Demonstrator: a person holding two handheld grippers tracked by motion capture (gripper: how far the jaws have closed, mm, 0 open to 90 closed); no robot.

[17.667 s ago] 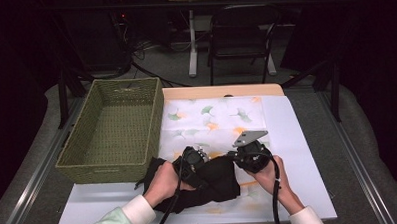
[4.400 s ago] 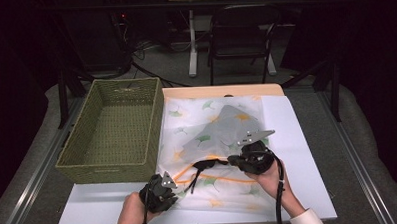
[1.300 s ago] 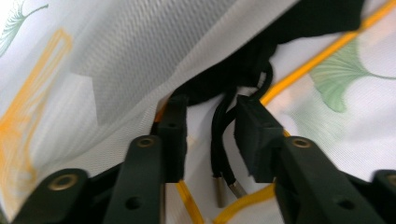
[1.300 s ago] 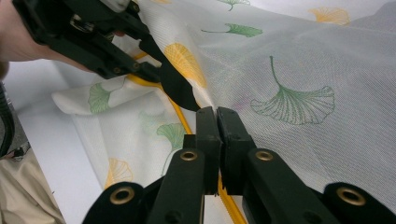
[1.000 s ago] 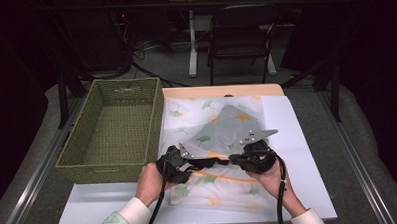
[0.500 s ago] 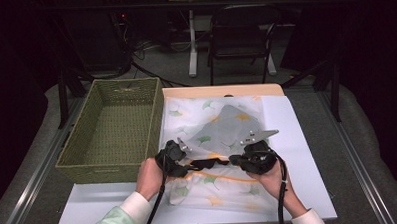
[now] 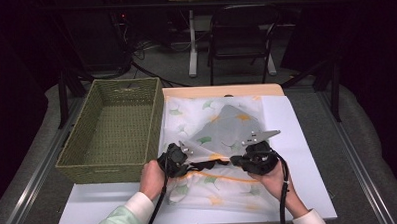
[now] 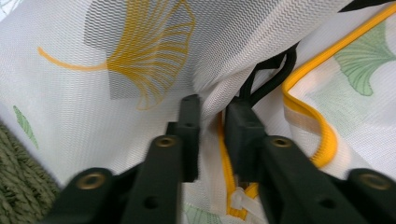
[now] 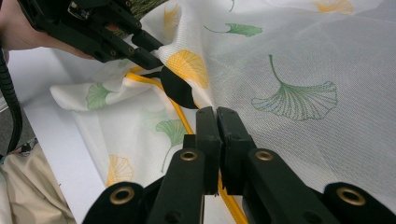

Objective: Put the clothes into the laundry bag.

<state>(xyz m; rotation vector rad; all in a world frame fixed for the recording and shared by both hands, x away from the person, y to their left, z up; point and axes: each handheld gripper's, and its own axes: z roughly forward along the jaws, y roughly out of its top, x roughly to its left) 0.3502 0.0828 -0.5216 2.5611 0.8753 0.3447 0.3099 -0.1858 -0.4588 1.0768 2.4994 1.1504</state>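
A white mesh bag [image 7: 224, 186] printed with ginkgo leaves and edged by a yellow zipper [image 8: 322, 140] lies on the white table [image 7: 302, 138]. A dark garment [image 7: 232, 128] shows grey through the mesh, and a bit of black cloth [image 9: 177, 88] pokes out at the opening. My left gripper [image 7: 180, 160] [image 8: 215, 107] has just been closing and now pinches the mesh beside the zipper at the opening's left end. My right gripper [image 7: 248, 160] [image 9: 216, 114] is shut on the bag's edge at the right end. The left gripper [image 9: 149, 49] also appears in the right gripper view.
A green woven basket [image 7: 108, 172] stands to the left of the bag, close to the left hand. Beyond the table's far edge are a black chair [image 7: 239, 35] and cables on the floor.
The left gripper's jaws have closed onto the mesh at the bag's opening, and the left hand has sunk slightly. The right gripper has held still on the bag's edge.
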